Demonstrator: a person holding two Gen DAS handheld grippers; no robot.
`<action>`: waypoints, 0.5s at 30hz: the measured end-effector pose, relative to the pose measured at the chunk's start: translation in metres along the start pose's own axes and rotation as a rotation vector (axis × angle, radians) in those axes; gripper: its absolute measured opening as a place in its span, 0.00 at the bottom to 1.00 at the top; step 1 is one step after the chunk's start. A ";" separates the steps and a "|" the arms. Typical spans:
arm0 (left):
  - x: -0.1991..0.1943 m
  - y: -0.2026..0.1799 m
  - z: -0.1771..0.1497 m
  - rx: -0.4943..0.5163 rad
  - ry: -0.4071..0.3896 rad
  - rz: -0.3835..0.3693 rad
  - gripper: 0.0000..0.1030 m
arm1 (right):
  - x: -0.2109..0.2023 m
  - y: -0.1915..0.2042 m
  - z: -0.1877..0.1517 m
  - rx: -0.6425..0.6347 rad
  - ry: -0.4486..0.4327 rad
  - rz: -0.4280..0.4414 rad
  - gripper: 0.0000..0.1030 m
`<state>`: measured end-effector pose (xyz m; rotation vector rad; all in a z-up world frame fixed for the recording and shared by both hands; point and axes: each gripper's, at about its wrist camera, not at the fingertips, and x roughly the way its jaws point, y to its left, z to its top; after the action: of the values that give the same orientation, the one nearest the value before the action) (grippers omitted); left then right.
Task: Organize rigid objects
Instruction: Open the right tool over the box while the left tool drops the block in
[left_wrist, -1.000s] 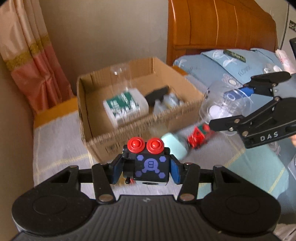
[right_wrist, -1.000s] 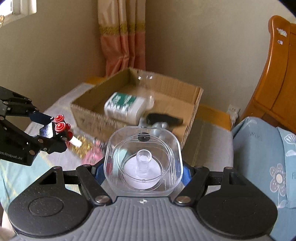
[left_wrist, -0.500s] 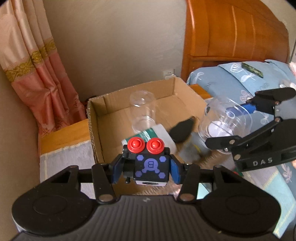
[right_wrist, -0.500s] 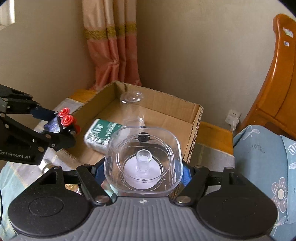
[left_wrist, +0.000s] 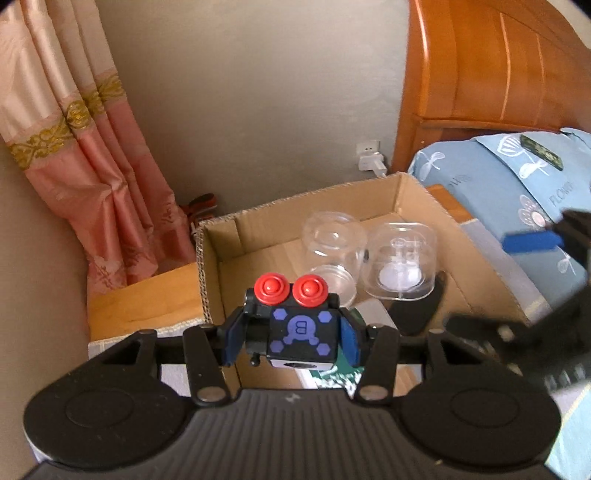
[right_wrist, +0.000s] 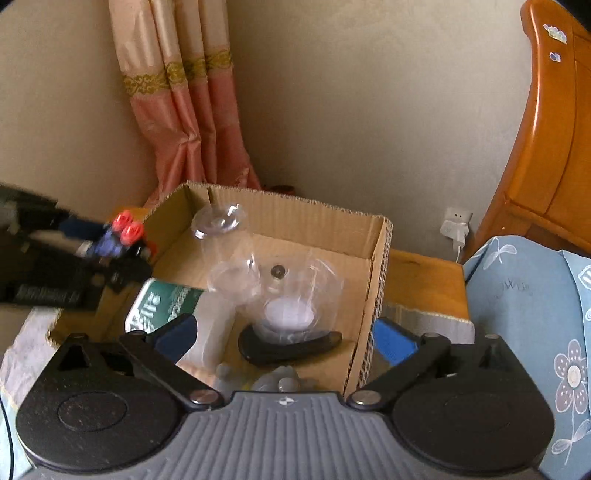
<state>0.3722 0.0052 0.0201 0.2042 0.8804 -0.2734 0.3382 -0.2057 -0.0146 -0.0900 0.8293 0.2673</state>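
Our left gripper (left_wrist: 293, 332) is squeezing a black toy block (left_wrist: 301, 332) with two red knobs, holding it above the cardboard box (left_wrist: 413, 199). Our right gripper (right_wrist: 284, 336) is spread wide and holding nothing. The clear square container (left_wrist: 400, 264) is sitting inside the box, at 3 o'clock from a clear cup (left_wrist: 334, 254).

Ahead of you stands a plain grey-beige wall (left_wrist: 258, 92) with a white plug (left_wrist: 371, 162) in its low socket. To your left hangs a pink curtain (left_wrist: 74, 155) with gold trim; to your right rises an orange wooden headboard (left_wrist: 480, 66) over blue floral bedding (left_wrist: 517, 177).
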 end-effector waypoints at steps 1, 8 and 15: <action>0.002 0.001 0.002 -0.001 -0.002 0.002 0.49 | -0.002 0.001 -0.002 -0.003 0.001 0.000 1.00; -0.007 0.008 0.004 -0.063 -0.095 0.011 0.95 | -0.015 0.008 -0.011 -0.018 0.007 0.006 1.00; -0.032 -0.006 -0.013 -0.013 -0.101 0.000 0.95 | -0.033 0.025 -0.020 -0.043 -0.007 0.022 1.00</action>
<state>0.3410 0.0080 0.0366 0.1765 0.7817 -0.2752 0.2960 -0.1914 -0.0029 -0.1198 0.8177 0.3063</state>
